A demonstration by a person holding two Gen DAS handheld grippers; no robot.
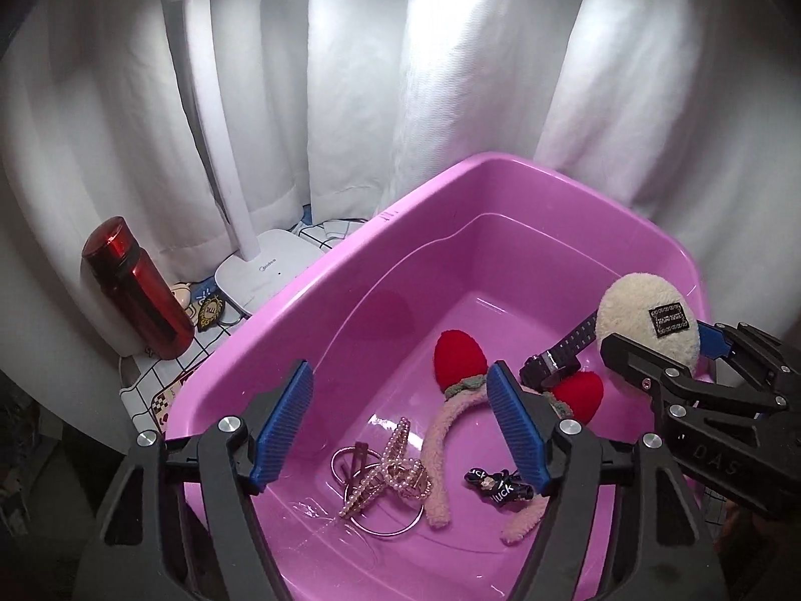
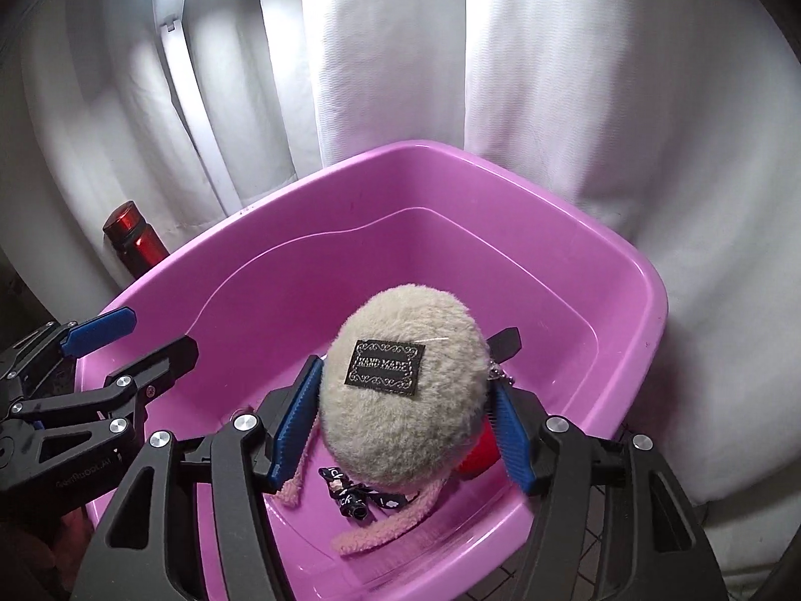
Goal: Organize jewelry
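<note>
A white pleated fabric curtain fills the upper part of both views. At the left of the left wrist view, a white desk lamp with a flat rounded base rises to a lit head at the top edge, and lower left of it stands a tilted-looking shiny red metal bottle with a dark band. Both rest on a white cloth with a black grid and cartoon patches.

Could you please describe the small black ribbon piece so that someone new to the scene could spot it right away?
Look inside the pink tub, on its floor near the front, within the curve of the fuzzy pink headband. There lies the black ribbon bow. Unlike the pearl hair clips beside it, it is dark fabric printed with white letters reading "luck".
</note>
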